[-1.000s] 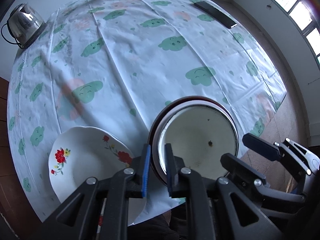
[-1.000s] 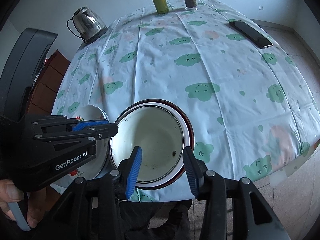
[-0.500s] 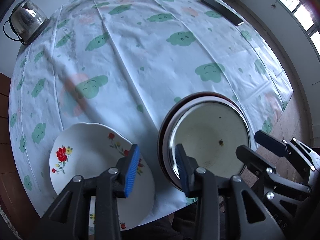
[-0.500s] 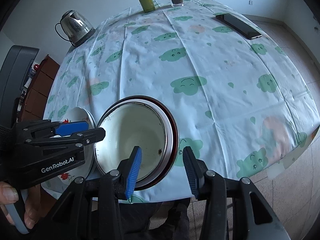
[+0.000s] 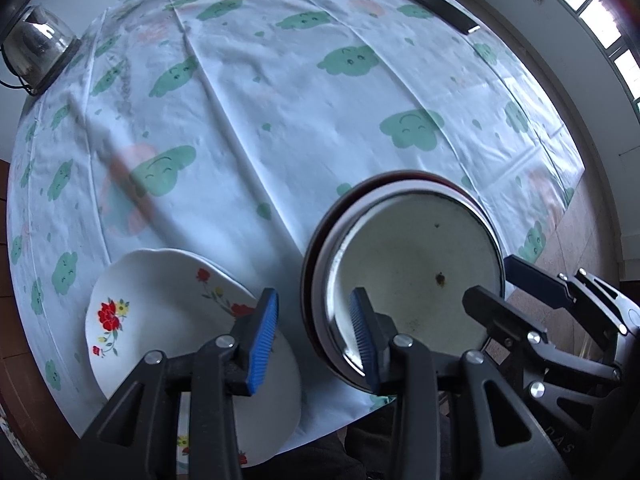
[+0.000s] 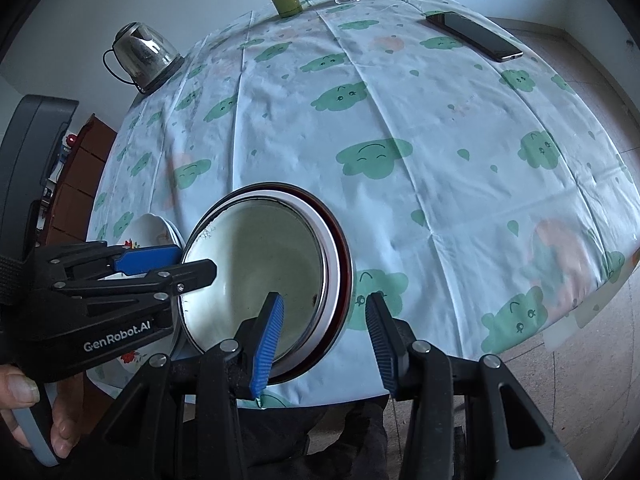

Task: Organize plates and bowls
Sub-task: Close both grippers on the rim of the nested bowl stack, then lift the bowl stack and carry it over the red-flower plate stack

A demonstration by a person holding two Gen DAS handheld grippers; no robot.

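Both the left gripper (image 5: 314, 330) and right gripper (image 6: 326, 338) are hovering open, gripping nothing, around the nested bowls (image 5: 412, 280), while the floral plate (image 5: 160, 312) is lying apart, unstacked.

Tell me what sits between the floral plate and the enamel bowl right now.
In the left wrist view, only bare tablecloth and the left gripper, open, one finger over the floral plate and one inside the enamel bowl.

Your left tool (image 5: 314, 334) and right tool (image 6: 326, 338) are black with blue ribbed pads. Between them, the cream bowl (image 5: 416, 276) has a dark red outer rim. Left of it, the white plate (image 5: 160, 312) bears red flowers. The desk (image 6: 400, 100) cloth is pale blue with green clouds.
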